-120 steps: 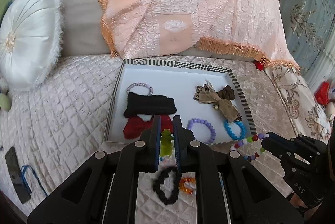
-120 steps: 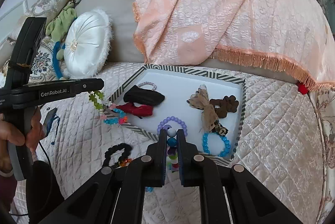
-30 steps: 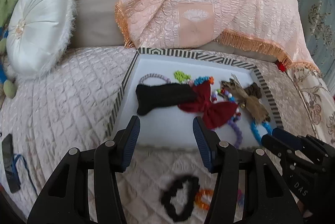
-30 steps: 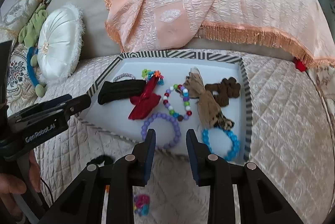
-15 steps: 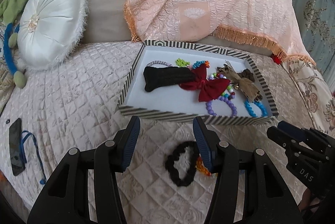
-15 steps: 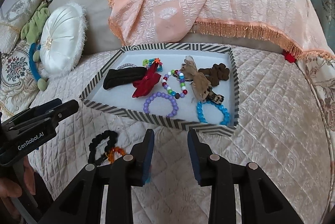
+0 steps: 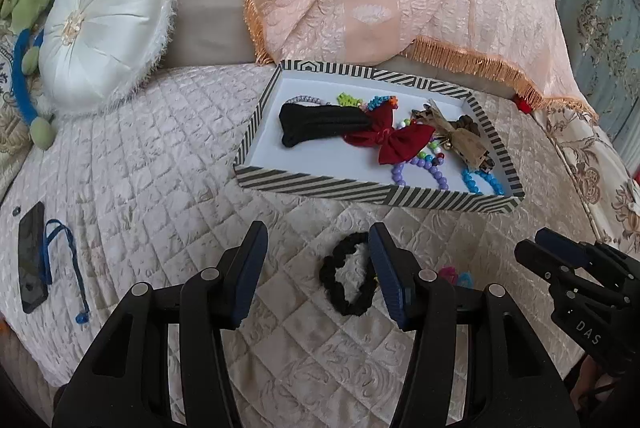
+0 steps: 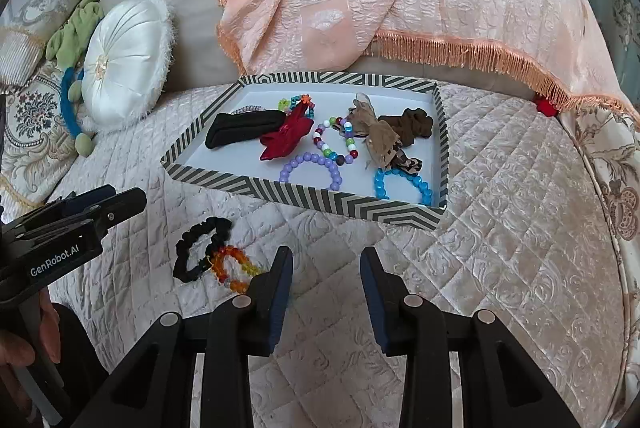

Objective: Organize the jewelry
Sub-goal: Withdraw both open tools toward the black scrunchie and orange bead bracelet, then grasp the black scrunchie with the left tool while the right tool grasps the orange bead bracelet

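Both the left gripper point(image 7: 316, 260) and the right gripper point(image 8: 326, 278) were released and empty above the quilt, near the black scrunchie point(image 8: 200, 248) beside the striped tray point(image 8: 304, 194).

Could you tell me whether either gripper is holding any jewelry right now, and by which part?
Nothing is held. The left gripper and right gripper both stand open and empty above the quilted bedspread.
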Action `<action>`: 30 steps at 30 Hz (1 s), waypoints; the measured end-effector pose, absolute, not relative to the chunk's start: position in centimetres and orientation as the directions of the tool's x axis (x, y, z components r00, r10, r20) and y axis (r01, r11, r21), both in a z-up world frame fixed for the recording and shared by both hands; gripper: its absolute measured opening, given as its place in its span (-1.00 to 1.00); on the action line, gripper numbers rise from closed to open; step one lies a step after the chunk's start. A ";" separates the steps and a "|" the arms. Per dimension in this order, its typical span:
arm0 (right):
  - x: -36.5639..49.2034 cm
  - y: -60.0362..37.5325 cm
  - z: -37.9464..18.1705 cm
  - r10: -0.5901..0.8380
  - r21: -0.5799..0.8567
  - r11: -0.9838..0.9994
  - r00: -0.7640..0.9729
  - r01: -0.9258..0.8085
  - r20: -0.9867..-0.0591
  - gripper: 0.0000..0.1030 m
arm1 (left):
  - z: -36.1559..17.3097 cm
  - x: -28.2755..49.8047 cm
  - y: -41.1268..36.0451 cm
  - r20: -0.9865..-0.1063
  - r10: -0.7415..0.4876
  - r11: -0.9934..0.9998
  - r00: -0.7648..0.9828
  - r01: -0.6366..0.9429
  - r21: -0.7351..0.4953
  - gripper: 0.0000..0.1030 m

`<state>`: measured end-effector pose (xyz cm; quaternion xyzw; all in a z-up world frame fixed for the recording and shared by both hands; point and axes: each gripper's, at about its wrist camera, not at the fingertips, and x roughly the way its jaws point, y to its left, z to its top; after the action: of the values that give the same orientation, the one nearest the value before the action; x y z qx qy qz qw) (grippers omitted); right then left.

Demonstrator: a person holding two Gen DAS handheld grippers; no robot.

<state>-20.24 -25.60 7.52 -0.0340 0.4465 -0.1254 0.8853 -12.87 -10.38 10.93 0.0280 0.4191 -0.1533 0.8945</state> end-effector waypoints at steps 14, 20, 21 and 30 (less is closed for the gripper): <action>-20.4 -26.3 6.3 -0.250 -0.167 0.966 0.541 0.197 -0.803 -0.35 | 8.5 -12.4 -8.9 -0.799 -0.266 0.952 0.539 0.278 -0.129 0.02; -20.2 -26.9 5.1 -0.223 -0.147 0.972 0.512 0.184 -0.830 -0.35 | 6.8 -11.4 -7.7 -0.827 -0.293 0.948 0.481 0.259 -0.185 0.02; -20.1 -26.9 4.7 -0.214 -0.144 0.974 0.503 0.174 -0.837 -0.35 | 6.4 -11.1 -7.7 -0.832 -0.299 0.947 0.468 0.255 -0.197 0.02; -18.4 -25.8 2.3 -0.143 -0.121 0.990 0.465 0.077 -0.874 -0.35 | 4.2 -9.7 -9.6 -0.865 -0.307 0.937 0.397 0.288 -0.200 0.02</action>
<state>-18.37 -25.75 2.31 -0.0322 0.5133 -0.0643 0.8552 -9.67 -9.62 4.24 -0.0091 0.5192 -0.1779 0.8359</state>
